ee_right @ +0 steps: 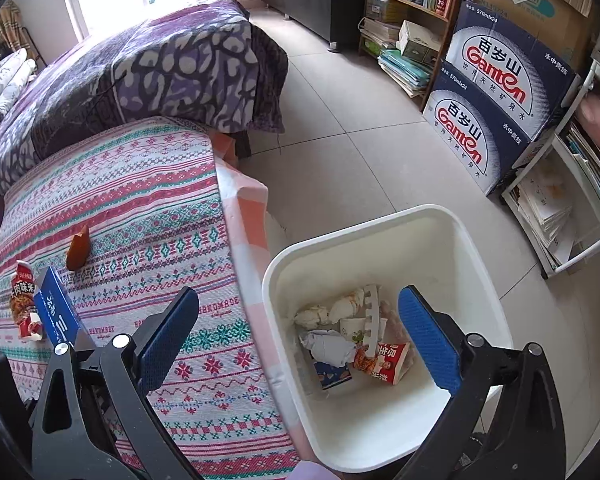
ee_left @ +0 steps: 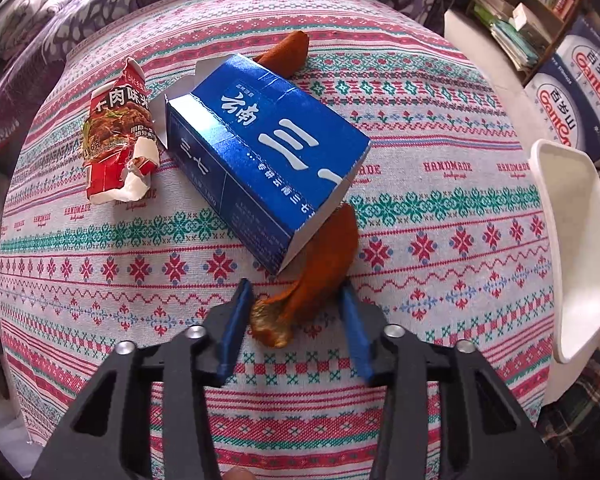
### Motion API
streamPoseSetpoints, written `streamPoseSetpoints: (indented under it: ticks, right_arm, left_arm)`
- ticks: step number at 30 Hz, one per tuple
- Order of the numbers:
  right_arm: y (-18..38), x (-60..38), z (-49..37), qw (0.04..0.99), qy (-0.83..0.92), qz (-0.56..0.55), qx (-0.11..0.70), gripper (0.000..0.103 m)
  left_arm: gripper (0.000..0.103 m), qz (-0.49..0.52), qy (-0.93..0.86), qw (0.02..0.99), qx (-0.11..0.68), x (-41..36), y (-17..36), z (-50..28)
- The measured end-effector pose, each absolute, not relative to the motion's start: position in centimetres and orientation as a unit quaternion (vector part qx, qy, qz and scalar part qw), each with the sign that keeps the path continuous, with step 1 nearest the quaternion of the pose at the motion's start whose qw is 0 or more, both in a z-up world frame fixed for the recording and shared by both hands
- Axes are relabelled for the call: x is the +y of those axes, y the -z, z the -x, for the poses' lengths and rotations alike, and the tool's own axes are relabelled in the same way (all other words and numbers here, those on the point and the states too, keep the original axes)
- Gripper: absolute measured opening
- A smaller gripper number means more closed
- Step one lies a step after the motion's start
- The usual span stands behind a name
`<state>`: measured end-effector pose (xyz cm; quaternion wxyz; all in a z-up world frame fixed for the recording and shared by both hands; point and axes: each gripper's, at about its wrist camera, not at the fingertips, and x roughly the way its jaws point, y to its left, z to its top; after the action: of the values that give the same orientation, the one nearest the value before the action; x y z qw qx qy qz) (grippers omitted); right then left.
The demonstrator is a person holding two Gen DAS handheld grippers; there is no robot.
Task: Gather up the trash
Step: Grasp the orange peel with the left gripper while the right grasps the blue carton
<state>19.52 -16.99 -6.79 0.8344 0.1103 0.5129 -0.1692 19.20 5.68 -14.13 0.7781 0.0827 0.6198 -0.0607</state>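
**Orange peel straddled by the left claw**

Patterned red, green and white woven cloth covers the table (ee_left: 420,240) on which the remaining trash is laid out. From the left wrist view, a curled strip of orange fruit peel (ee_left: 300,292) is seen between the two blue fingers of the left claw (ee_left: 296,300), its long axis running away from the claw and up toward a blue printed cardboard box (ee_left: 260,152), under whose near corner the far end is tucked. The claw is partly spread around the peel; the left pad seems to touch the crumpled near end, while contact at the right pad cannot be told, so a firm pinch is not confirmed. A torn red snack wrapper (ee_left: 120,136) lies just beside the box, and a second orange piece (ee_left: 288,52) is seen behind the box.

From the right wrist view, the right claw (ee_right: 296,320) is held wide apart and empty, above the white plastic waste bin (ee_right: 284,280) standing on the floor against the table edge, with crumpled paper and wrappers already in it. The left claw is therefore judged the nearer one to the peel; the coming move is likely to turn on pulling the peel free of the box along its length.
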Motion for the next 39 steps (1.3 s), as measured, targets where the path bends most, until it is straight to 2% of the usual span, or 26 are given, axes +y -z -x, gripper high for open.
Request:
streamPoseSetpoints:
  ticks: [1, 9, 12, 15, 26, 36, 37, 39]
  right_arm:
    - [6.9, -16.6, -19.7, 0.834, 0.167, -0.108, 0.515, 0.096]
    - [8.2, -11.8, -21.0, 0.842, 0.101, -0.059, 0.527, 0.096]
    - [8.6, -9.1, -21.6, 0.845, 0.052, -0.037, 0.531, 0.096]
    - [8.9, -6.4, -22.1, 0.842, -0.006, -0.036, 0.539, 0.096]
    - [10.3, 4.0, -23.6, 0.816, -0.083, -0.066, 0.568, 0.096]
    - [13.1, 7.5, -25.6, 0.792, -0.06, -0.098, 0.6, 0.095]
    - [13.1, 7.5, -25.5, 0.795, -0.058, -0.097, 0.596, 0.09]
    - [12.9, 7.7, -25.4, 0.804, -0.064, -0.092, 0.584, 0.07]
  left_arm:
    - [0.027, -0.08, 0.066, 0.777, 0.621, 6.0, 14.1, -18.8]
    - [0.023, -0.024, 0.039, 0.796, 0.603, 11.6, 10.1, -17.5]
    - [0.015, 0.013, 0.021, 0.809, 0.587, 14.3, 7.6, -17.2]
    - [0.012, 0.041, -0.003, 0.829, 0.557, 16.9, 4.7, -16.8]
    - [0.01, 0.144, -0.025, 0.866, 0.478, 22.2, -1.6, -17.0]
    - [0.01, 0.171, -0.035, 0.874, 0.454, 24.6, -3.2, -16.5]
    - [0.01, 0.172, -0.034, 0.874, 0.454, 24.6, -3.2, -16.5]
    - [0.01, 0.172, -0.036, 0.873, 0.454, 24.7, -3.2, -16.5]
